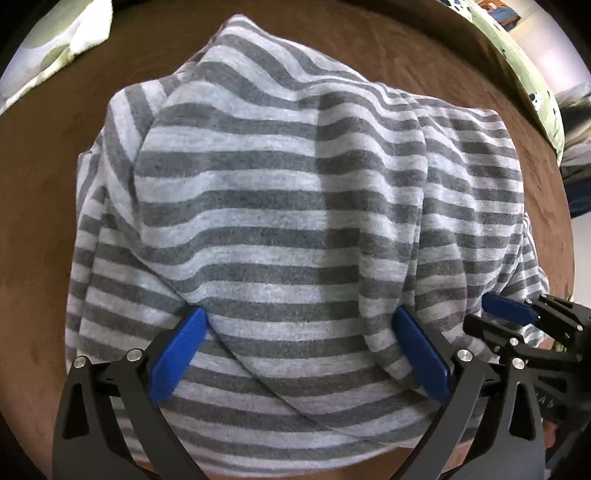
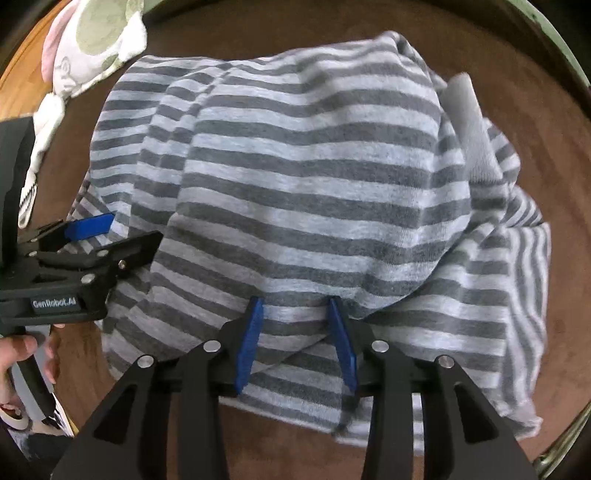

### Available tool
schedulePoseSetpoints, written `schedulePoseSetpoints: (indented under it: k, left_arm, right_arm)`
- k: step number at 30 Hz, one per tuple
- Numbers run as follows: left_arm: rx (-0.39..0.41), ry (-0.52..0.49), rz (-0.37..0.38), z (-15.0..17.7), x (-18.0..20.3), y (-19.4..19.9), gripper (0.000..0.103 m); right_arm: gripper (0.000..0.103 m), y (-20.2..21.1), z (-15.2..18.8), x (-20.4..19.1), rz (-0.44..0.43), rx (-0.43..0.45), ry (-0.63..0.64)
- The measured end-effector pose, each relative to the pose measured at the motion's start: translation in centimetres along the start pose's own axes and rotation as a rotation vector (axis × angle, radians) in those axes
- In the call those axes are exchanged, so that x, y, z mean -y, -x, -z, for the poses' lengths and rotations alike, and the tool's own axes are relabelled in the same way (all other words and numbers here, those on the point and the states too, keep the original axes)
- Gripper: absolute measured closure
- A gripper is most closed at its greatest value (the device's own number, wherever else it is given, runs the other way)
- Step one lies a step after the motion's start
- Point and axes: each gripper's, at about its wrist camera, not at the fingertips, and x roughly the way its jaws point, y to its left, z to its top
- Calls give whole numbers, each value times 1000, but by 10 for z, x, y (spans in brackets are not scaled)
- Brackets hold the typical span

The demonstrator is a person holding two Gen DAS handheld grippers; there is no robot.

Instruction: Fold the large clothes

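Observation:
A grey and white striped garment [image 1: 280, 206] lies bunched and partly folded on a brown surface [image 1: 33, 206]. It also fills the right wrist view [image 2: 310, 177]. My left gripper [image 1: 301, 321] is open wide, its blue fingers [image 1: 177, 354] resting on the garment's near part. My right gripper [image 2: 295, 306] is open, narrower, fingertips on a fold of the garment near its front edge. Each gripper shows in the other's view: the right one at the right edge [image 1: 517, 314], the left one at the left [image 2: 85, 236].
A white and green cloth [image 2: 85, 48] lies at the far left of the brown surface [image 2: 258, 26], also seen in the left wrist view [image 1: 55, 48]. A green patterned edge [image 1: 524, 74] runs along the far right. A hand [image 2: 22, 350] holds the left gripper's handle.

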Motion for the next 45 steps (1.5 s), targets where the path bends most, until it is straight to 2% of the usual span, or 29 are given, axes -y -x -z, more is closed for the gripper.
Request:
schedulePoseSetpoints:
  k: [4, 11, 12, 15, 19, 23, 27, 31, 35, 38, 42, 45]
  left_arm:
    - [10, -14, 28, 3, -9, -3, 5]
    - [1, -18, 18, 6, -8, -2, 5]
    - [-4, -13, 15, -7, -9, -4, 5]
    - [-10, -6, 4, -6, -5, 0, 5]
    - [23, -38, -41, -11, 8, 29, 6]
    - [38, -100, -69, -9, 18, 61, 6]
    - [54, -147, -63, -3, 12, 89, 6]
    - [47, -114, 39, -2, -27, 94, 6]
    - [77, -48, 76, -1, -64, 83, 6]
    - [62, -6, 120, 3, -98, 68, 7]
    - [26, -19, 140, 3, -121, 45, 7]
    - [-8, 5, 227, 6, -135, 28, 7]
  right_arm:
    - [63, 0, 6, 4, -4, 20, 14]
    - [63, 3, 15, -5, 34, 43, 11]
    - [63, 6, 18, -9, 50, 52, 11]
    - [60, 15, 26, -18, 66, 84, 2]
    - [30, 58, 45, -18, 2, 176, -4]
    - [18, 101, 68, 1, -43, 251, -41]
    - [13, 126, 87, 38, -89, 291, -80]
    - [10, 125, 90, 78, -101, 285, -94]
    - [10, 110, 88, 116, -148, 276, -81]
    - [10, 93, 85, 140, -164, 257, -70]
    - [10, 63, 75, 170, -235, 204, -105]
    - [10, 44, 73, 182, -311, 173, -129]
